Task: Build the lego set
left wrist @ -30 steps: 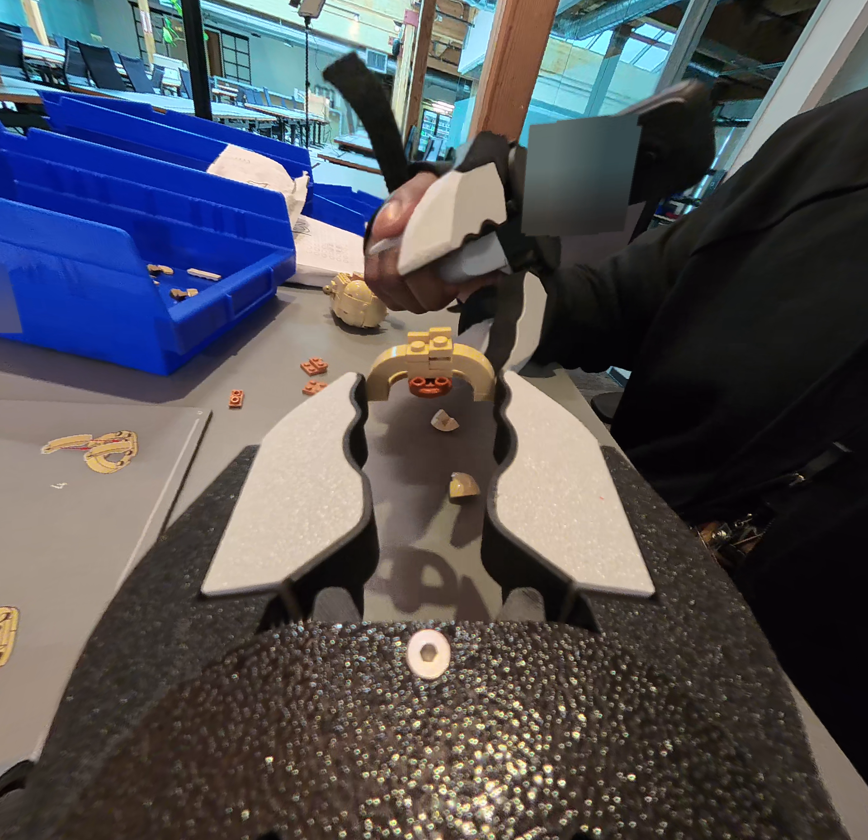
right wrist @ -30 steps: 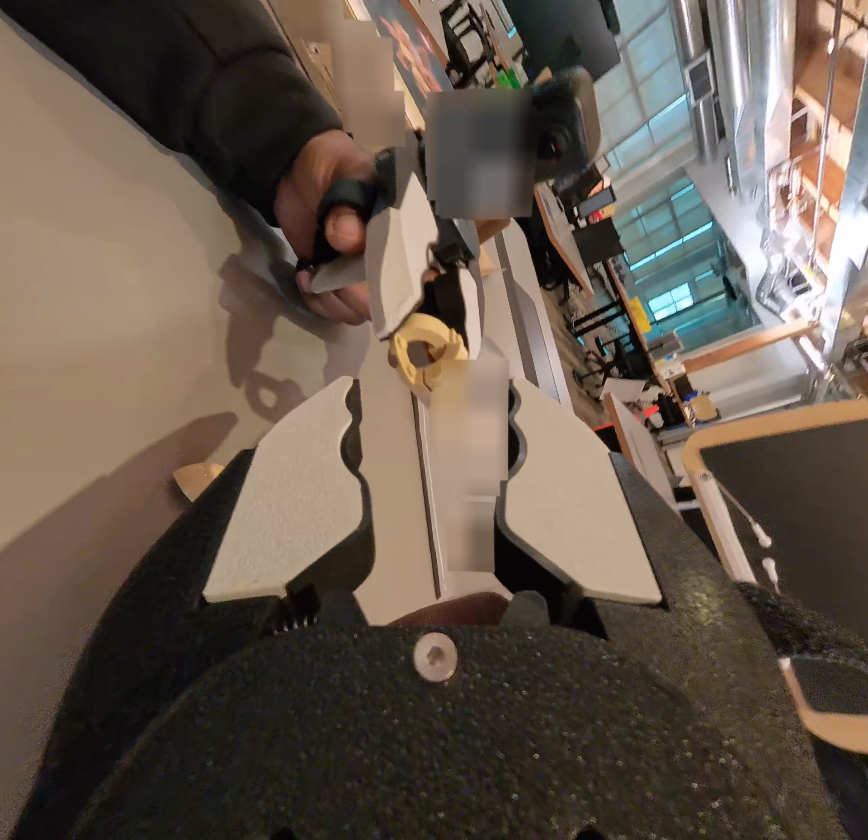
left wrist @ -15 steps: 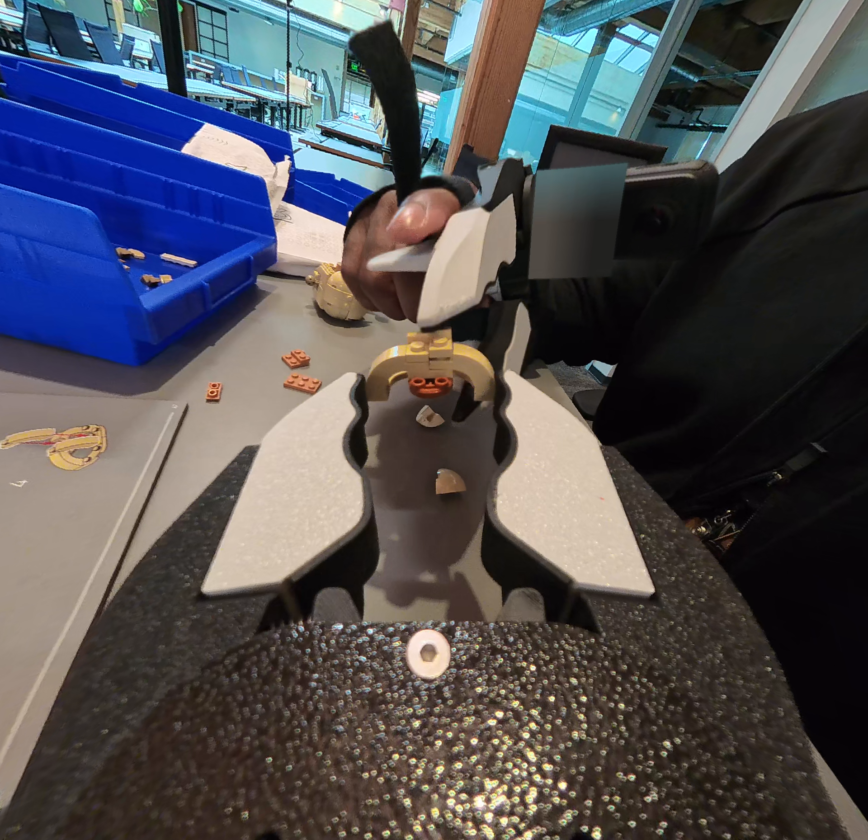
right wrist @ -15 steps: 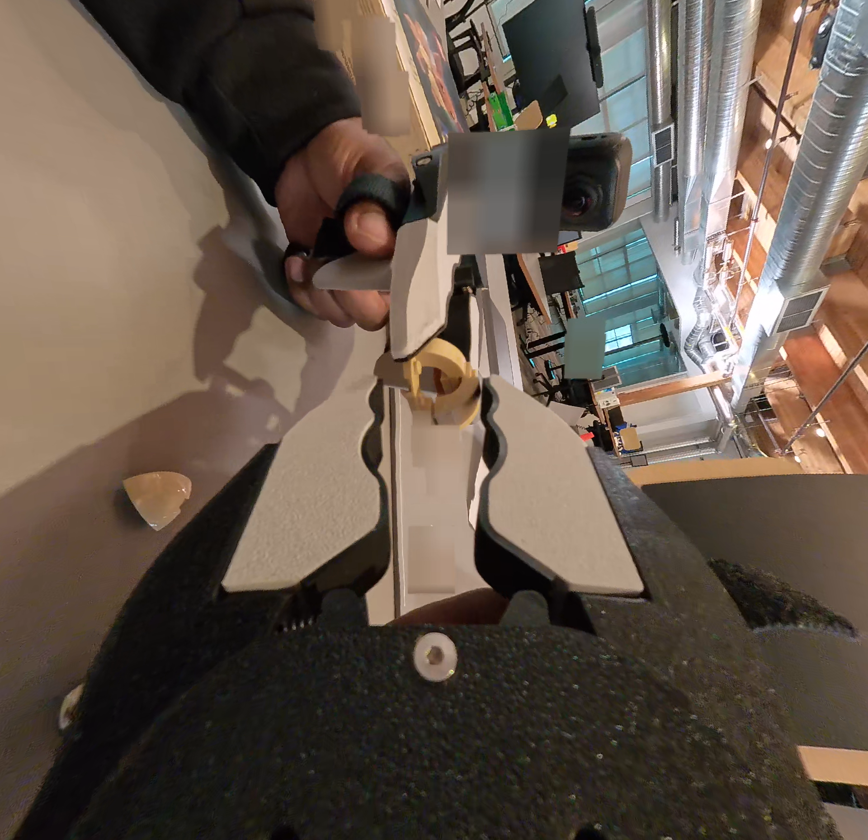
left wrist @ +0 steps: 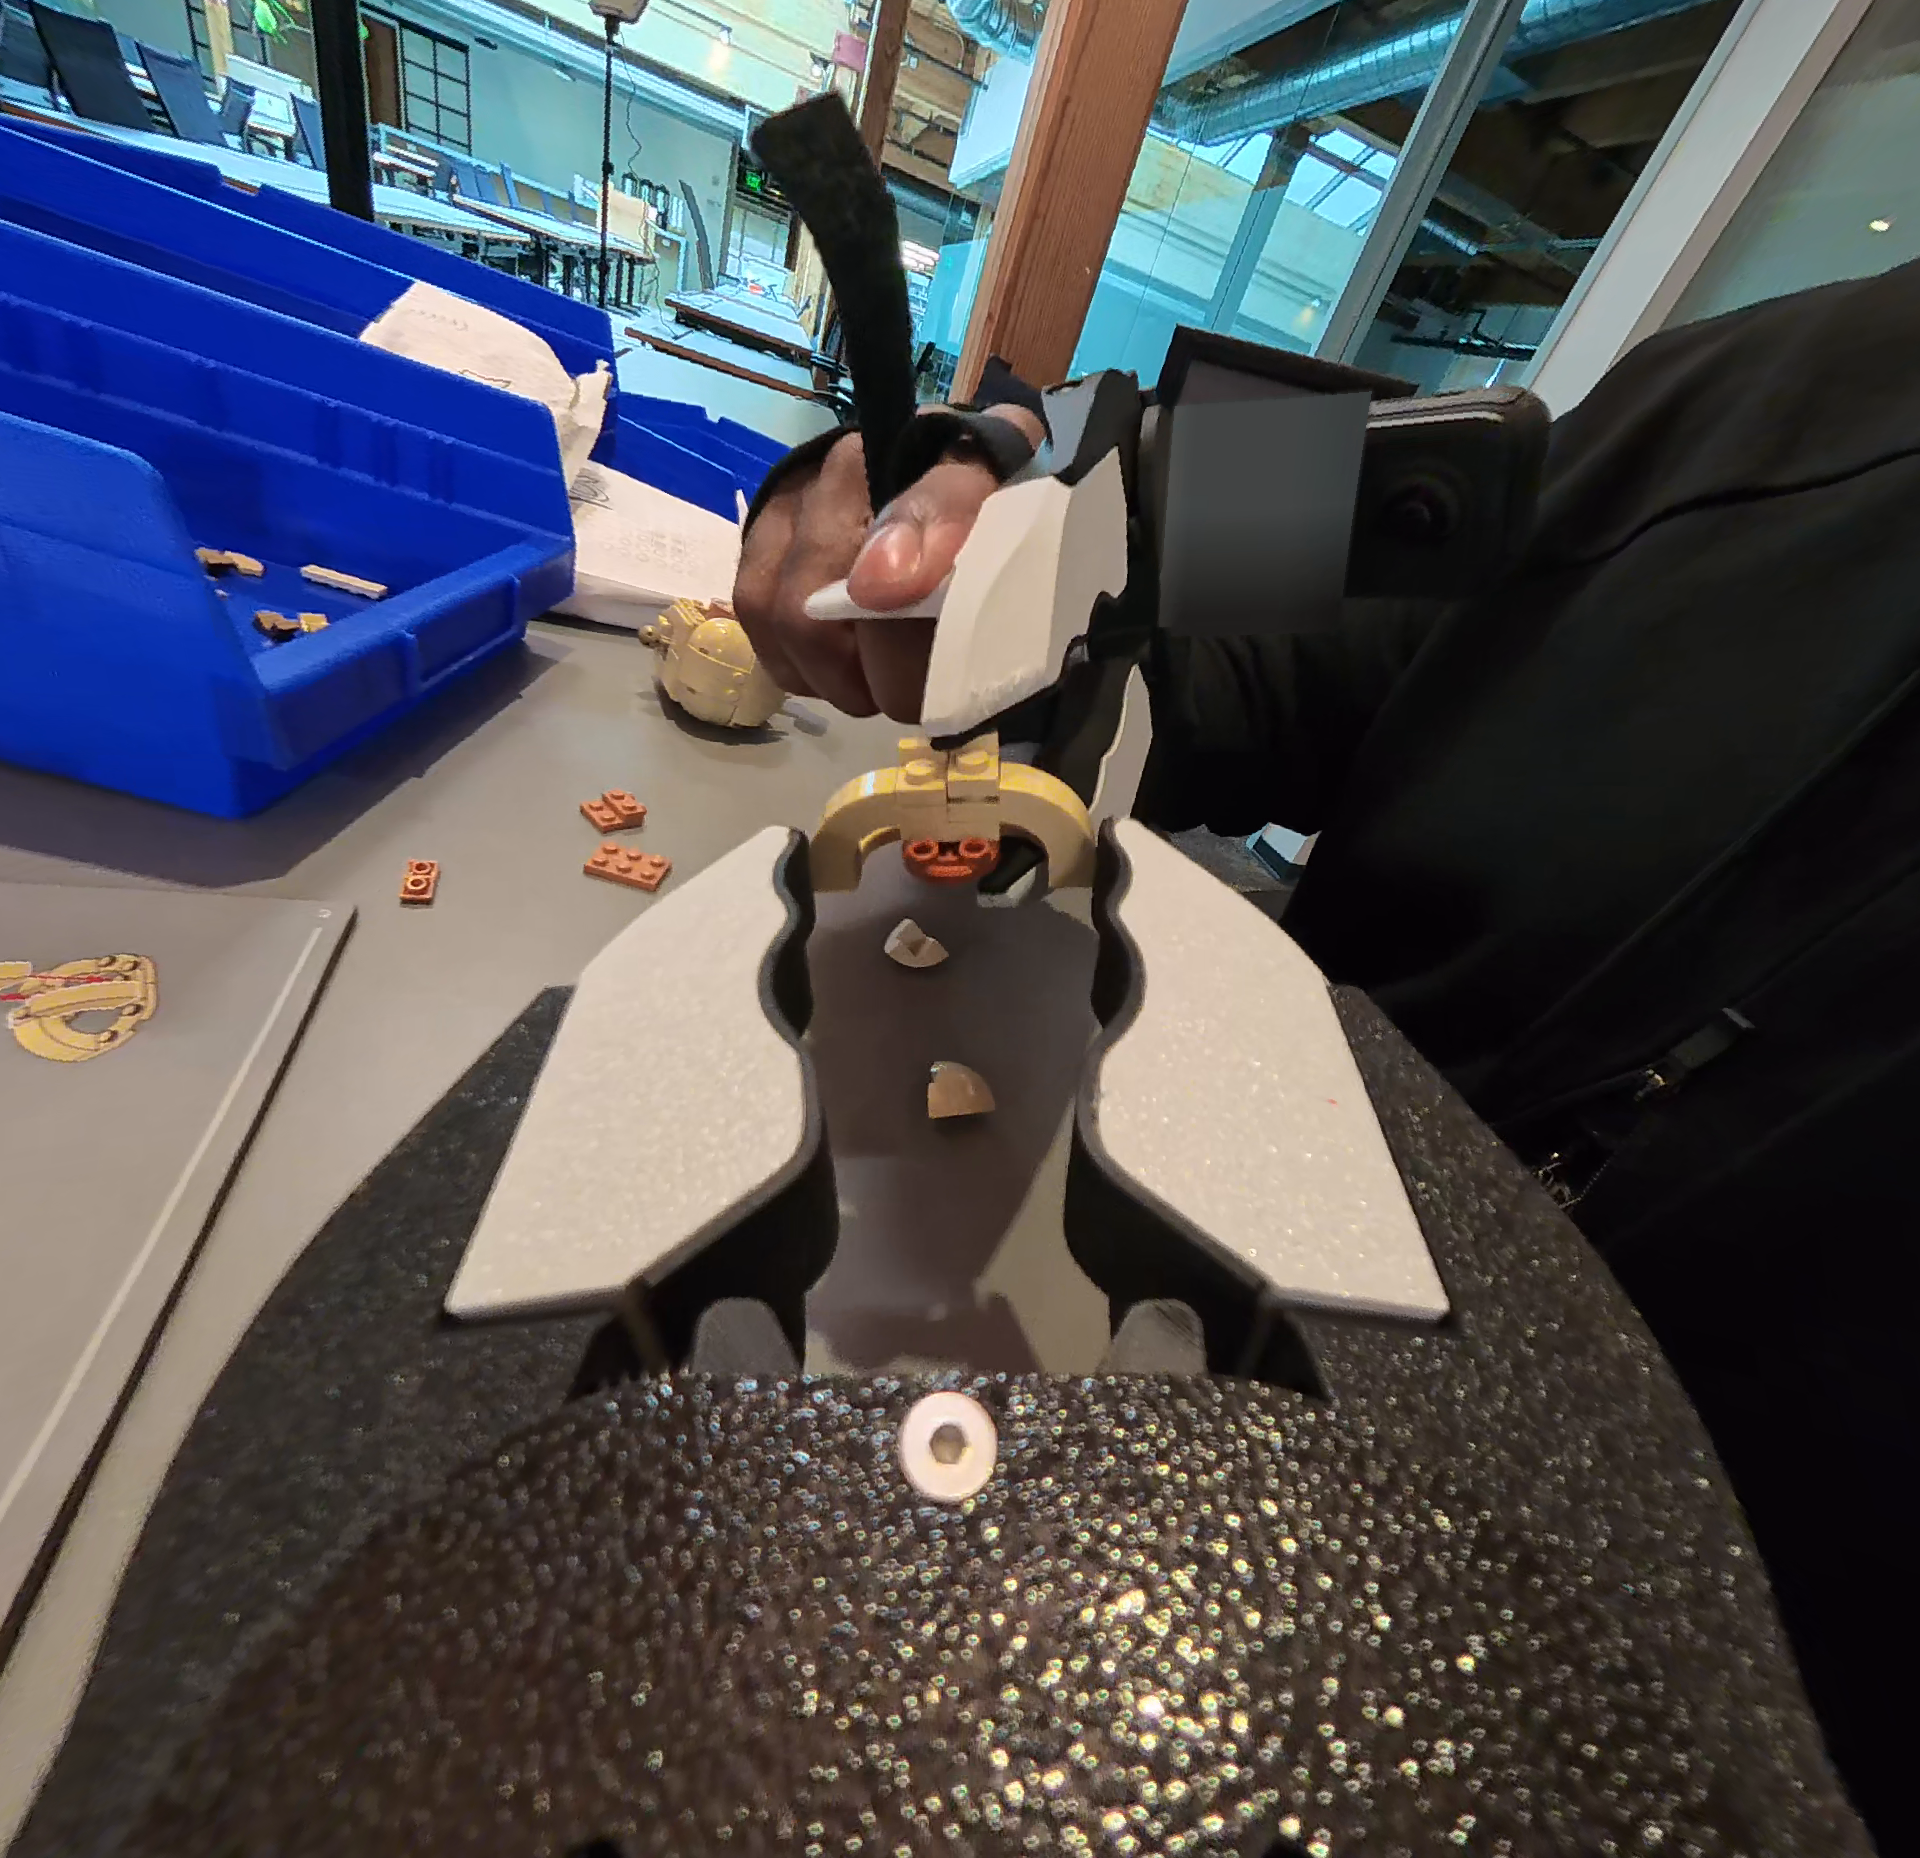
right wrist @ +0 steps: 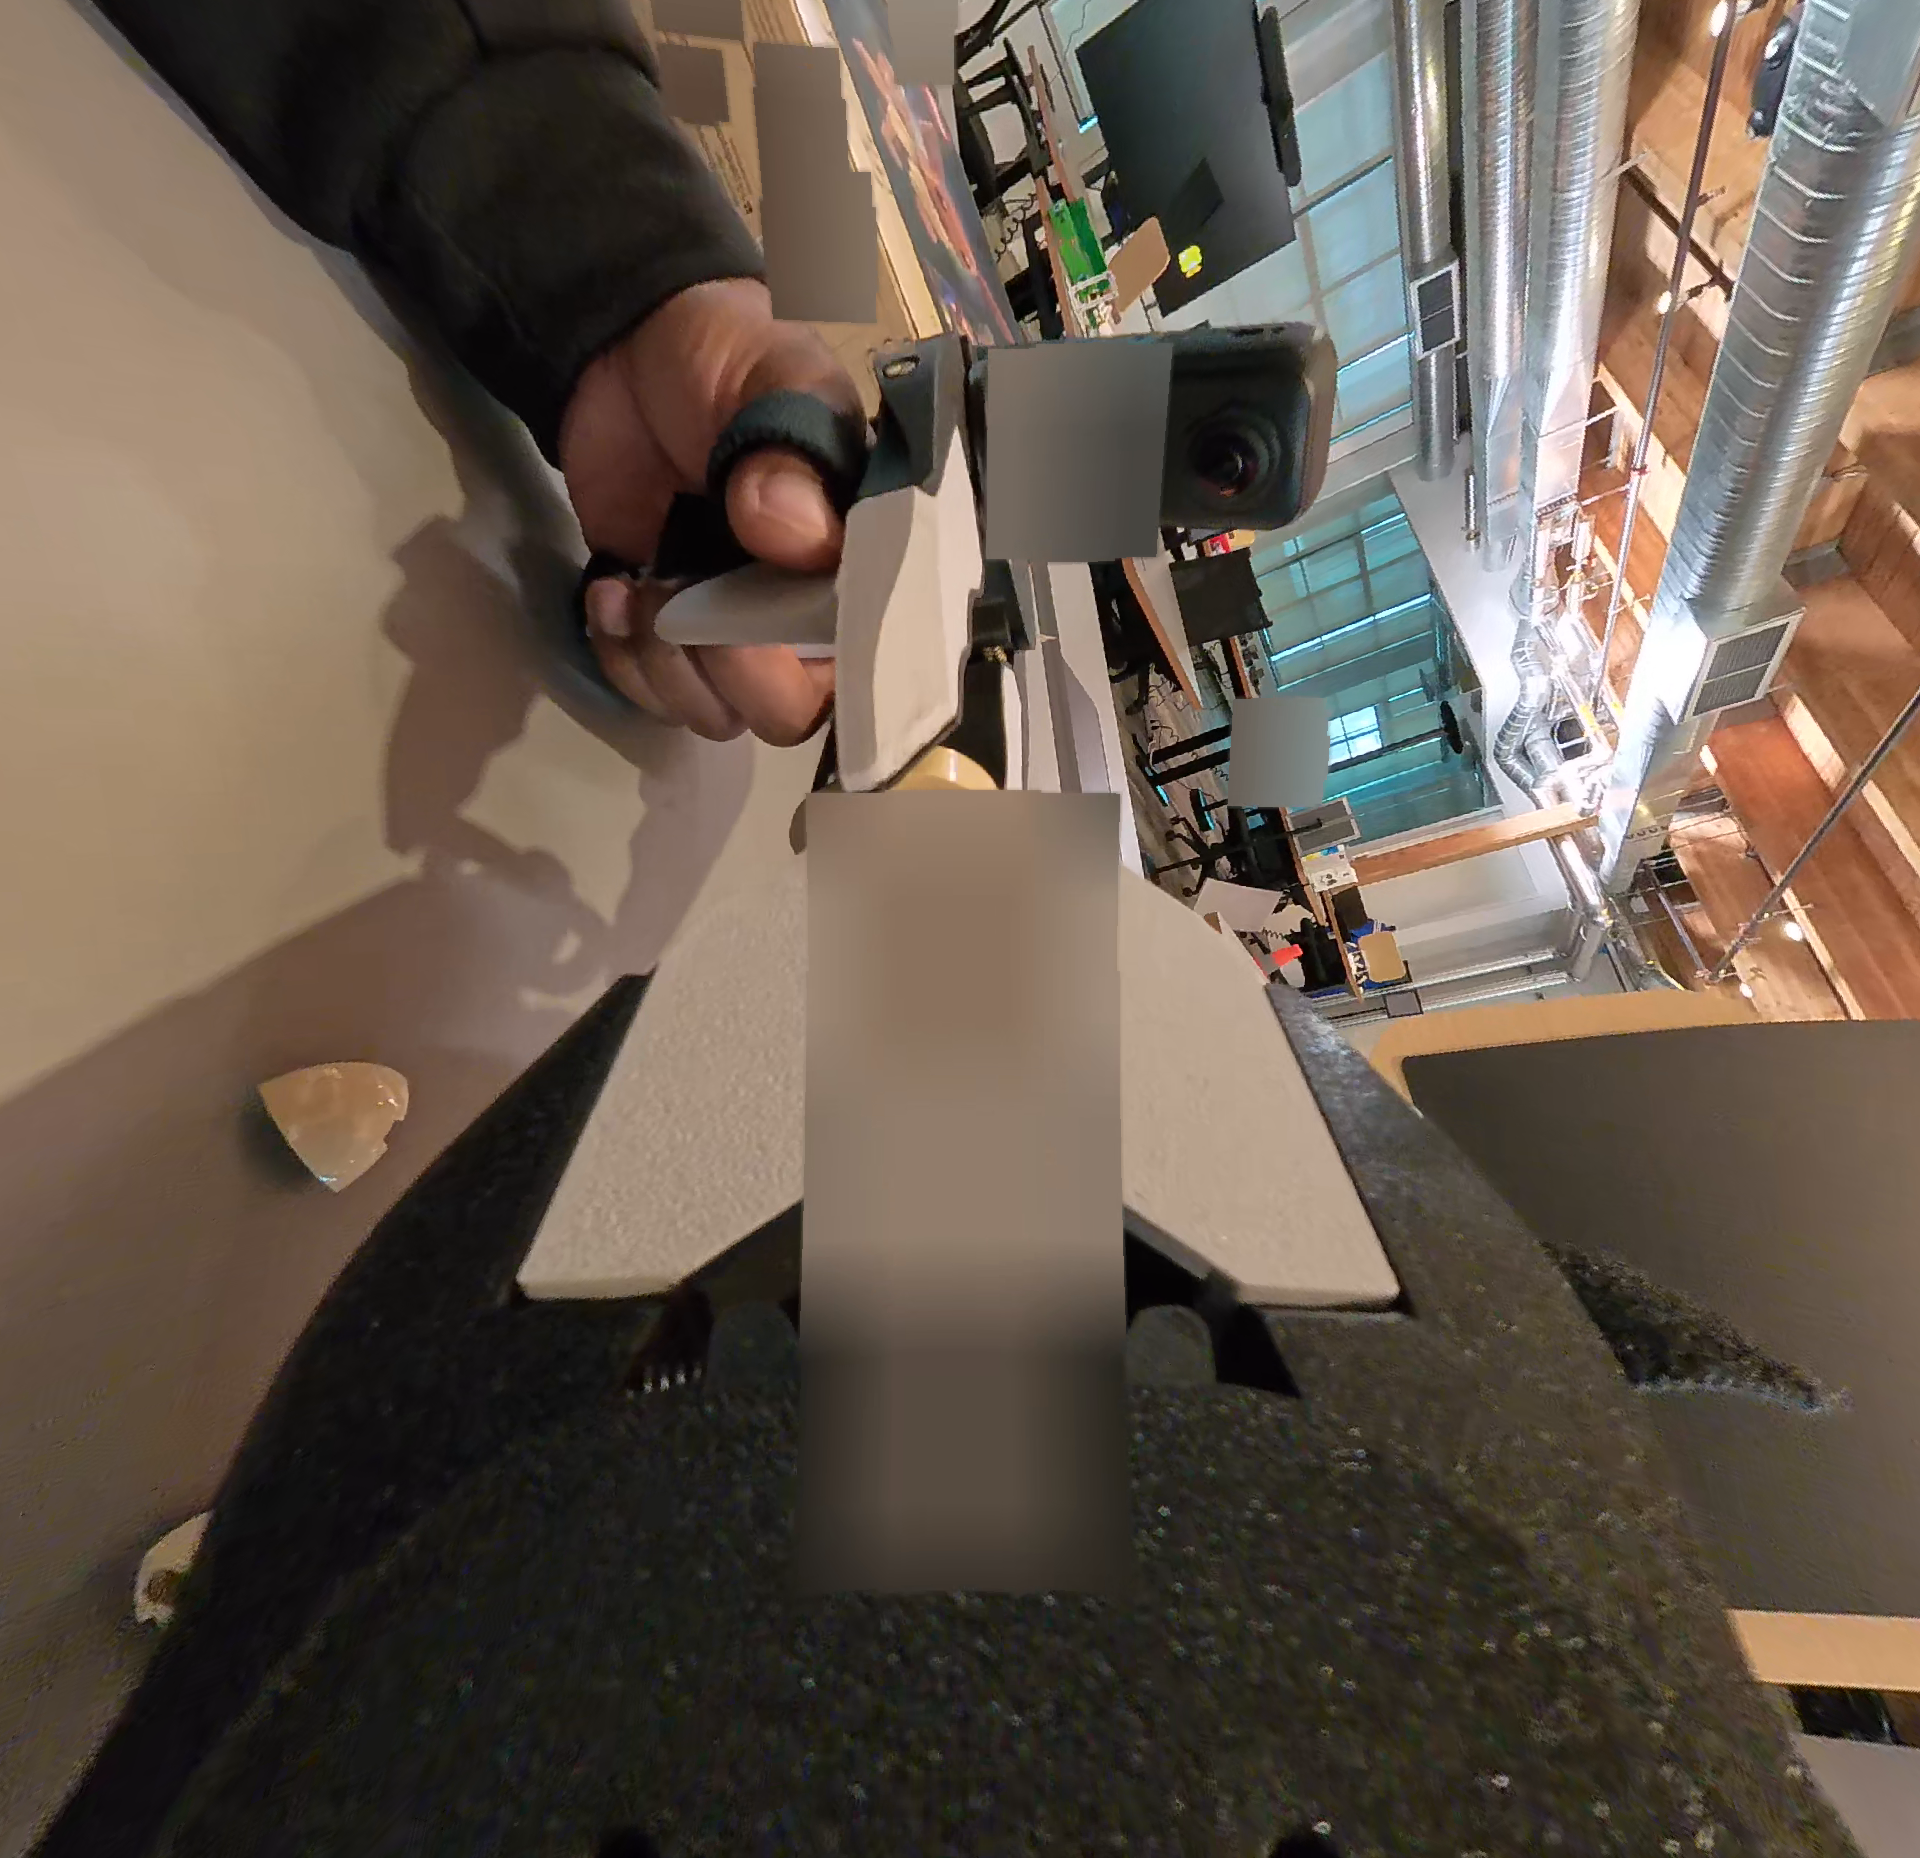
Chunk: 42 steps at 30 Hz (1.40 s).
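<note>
My left gripper point(left wrist: 951, 852) is shut on a tan arch point(left wrist: 862, 821), one finger on each end, and holds it above the grey table point(left wrist: 499, 977). The arch has tan bricks point(left wrist: 951, 774) on top and a reddish-brown round piece point(left wrist: 945, 858) beneath. My right gripper point(left wrist: 992, 800) reaches down from above. Its front finger point(left wrist: 1023, 603) rests at the tan bricks and its rear finger passes behind the arch. In the right wrist view a mosaic patch hides the gap of the right gripper point(right wrist: 961, 852); only a bit of the arch point(right wrist: 951, 774) shows.
Two small tan curved pieces point(left wrist: 914, 944) point(left wrist: 958, 1091) lie on the table below the arch. Reddish-brown plates point(left wrist: 627, 863) and a round tan sub-build point(left wrist: 717, 676) lie farther back. A blue bin point(left wrist: 260, 603) stands at left, an instruction booklet point(left wrist: 125, 1081) near left, and the person's black-clad body at right. Left and right tips are no more than a few centimetres apart.
The right gripper has moved in and down onto the top of the arch, and its fingers have drawn closer together. The left gripper still holds the arch the same way.
</note>
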Motion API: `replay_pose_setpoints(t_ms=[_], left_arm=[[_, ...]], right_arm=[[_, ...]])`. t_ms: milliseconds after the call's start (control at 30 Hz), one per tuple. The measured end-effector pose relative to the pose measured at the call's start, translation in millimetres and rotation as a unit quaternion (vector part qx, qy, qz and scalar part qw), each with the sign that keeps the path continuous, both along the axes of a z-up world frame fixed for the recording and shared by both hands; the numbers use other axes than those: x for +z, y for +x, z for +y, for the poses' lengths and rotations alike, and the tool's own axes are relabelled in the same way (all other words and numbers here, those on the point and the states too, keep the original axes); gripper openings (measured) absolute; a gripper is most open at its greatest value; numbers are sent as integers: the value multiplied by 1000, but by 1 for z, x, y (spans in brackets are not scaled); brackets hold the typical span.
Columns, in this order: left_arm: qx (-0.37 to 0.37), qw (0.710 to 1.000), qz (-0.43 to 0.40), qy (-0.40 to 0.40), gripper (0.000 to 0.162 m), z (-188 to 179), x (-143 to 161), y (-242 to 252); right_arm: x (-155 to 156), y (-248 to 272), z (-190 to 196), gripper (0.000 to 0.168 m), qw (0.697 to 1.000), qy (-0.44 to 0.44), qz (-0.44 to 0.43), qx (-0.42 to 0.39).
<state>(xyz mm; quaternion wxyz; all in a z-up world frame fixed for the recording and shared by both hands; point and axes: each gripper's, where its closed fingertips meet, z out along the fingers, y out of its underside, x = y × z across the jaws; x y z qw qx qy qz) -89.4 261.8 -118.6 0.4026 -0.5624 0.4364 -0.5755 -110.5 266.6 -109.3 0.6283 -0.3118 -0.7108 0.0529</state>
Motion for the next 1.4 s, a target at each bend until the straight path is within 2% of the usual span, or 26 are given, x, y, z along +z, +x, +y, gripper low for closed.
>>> replay_pose_setpoints(t_ms=[233,700,967,1000,1067,1233,1300,1400], left_arm=[[-2,1000,-2,-11,51,0,0,0],[-16,1000,19,2,51,-6,-5,4],[-4,1000,-1,9,50,-3,1,2],[-3,1000,0,10,50,-3,0,2],[-8,1000,-3,15,50,-5,2,3],[-7,1000,-11,17,50,-6,6,2],[-4,1000,-12,15,50,-5,5,2],[-6,1000,-4,16,50,-6,3,3]], right_arm=[[0,0,0,25,1000,13,-6,-10],[-9,3,-6,23,999,-28,-30,3],[-3,1,-2,24,1000,-25,15,-6],[-3,1,-1,25,1000,-19,19,-10],[-5,2,5,38,999,-7,19,-25],[-2,5,3,41,999,-10,35,-15],[0,5,1,38,999,-7,39,-12],[-1,4,-1,23,999,0,43,-10]])
